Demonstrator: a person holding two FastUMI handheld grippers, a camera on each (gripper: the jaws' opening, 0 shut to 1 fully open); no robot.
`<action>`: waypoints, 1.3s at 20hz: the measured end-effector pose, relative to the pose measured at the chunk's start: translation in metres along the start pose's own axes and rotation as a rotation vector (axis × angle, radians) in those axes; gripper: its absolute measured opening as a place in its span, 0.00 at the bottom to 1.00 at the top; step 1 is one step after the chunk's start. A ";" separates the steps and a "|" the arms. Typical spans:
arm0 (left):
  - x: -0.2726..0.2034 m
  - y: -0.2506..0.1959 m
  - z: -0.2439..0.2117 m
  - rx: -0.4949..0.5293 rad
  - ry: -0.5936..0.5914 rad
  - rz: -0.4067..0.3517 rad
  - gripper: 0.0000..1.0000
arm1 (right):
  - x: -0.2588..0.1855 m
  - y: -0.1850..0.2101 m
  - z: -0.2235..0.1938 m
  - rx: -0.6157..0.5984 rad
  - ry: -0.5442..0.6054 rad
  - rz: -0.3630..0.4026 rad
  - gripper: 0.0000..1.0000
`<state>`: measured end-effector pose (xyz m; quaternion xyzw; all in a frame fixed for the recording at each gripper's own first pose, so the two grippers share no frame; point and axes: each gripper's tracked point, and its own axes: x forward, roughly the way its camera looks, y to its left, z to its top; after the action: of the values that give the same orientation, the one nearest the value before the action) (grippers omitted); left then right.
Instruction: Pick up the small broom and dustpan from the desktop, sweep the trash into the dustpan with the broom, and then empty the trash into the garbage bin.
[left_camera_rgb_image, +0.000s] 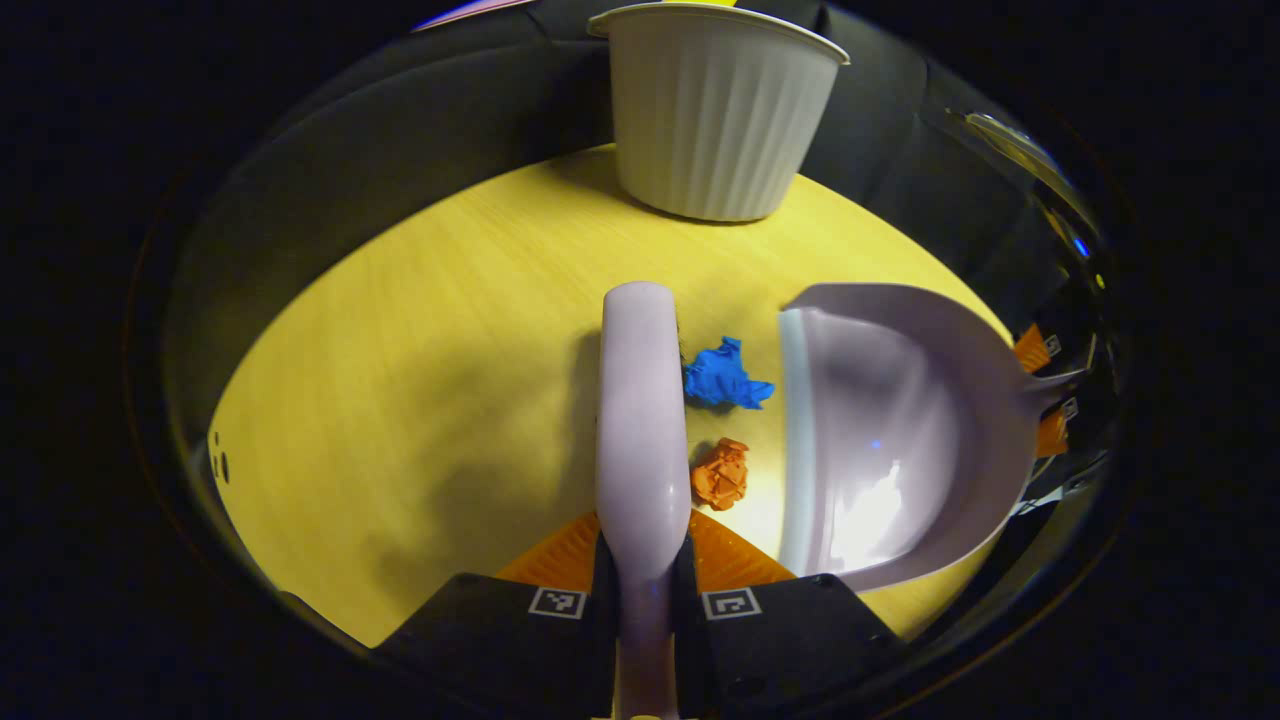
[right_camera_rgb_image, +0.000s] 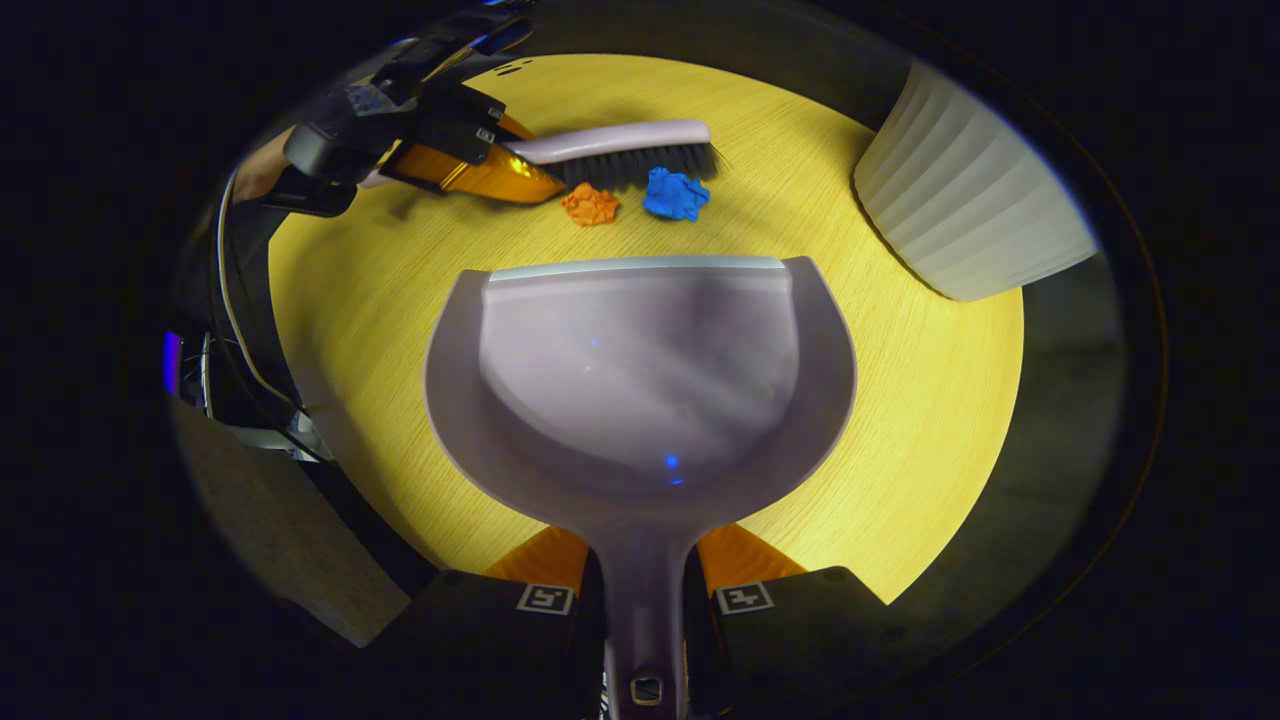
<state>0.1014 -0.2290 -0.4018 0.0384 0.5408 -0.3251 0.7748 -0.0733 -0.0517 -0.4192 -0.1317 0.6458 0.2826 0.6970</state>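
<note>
The table (left_camera_rgb_image: 400, 330) is a pale yellow wood with a fine straight grain running across it, and it looks round-edged through the lens. Light falls strongly from above, leaving a bright glare patch on the near part of the top and soft grey shadows spreading to the left. Beyond the far edge hangs a dark cloth wall (left_camera_rgb_image: 400, 110), its folds barely catching the light. In the right gripper view the tabletop (right_camera_rgb_image: 930, 420) ends against deep shadow on the right, and a dull brownish surface (right_camera_rgb_image: 270, 530) shows low on the left, too dim to make out.
</note>
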 end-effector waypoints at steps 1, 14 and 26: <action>-0.003 -0.025 -0.001 -0.035 0.006 -0.093 0.28 | 0.000 -0.001 0.000 -0.001 0.001 -0.003 0.37; -0.080 -0.060 0.025 -0.145 -0.120 0.104 0.27 | -0.030 -0.008 -0.001 0.230 -0.164 -0.112 0.37; -0.061 -0.055 0.005 -0.197 -0.055 0.174 0.28 | -0.186 -0.092 0.008 0.547 -0.292 -0.359 0.36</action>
<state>0.0630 -0.2465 -0.3310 -0.0001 0.5434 -0.2030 0.8146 -0.0160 -0.1628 -0.2533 -0.0095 0.5576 -0.0118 0.8300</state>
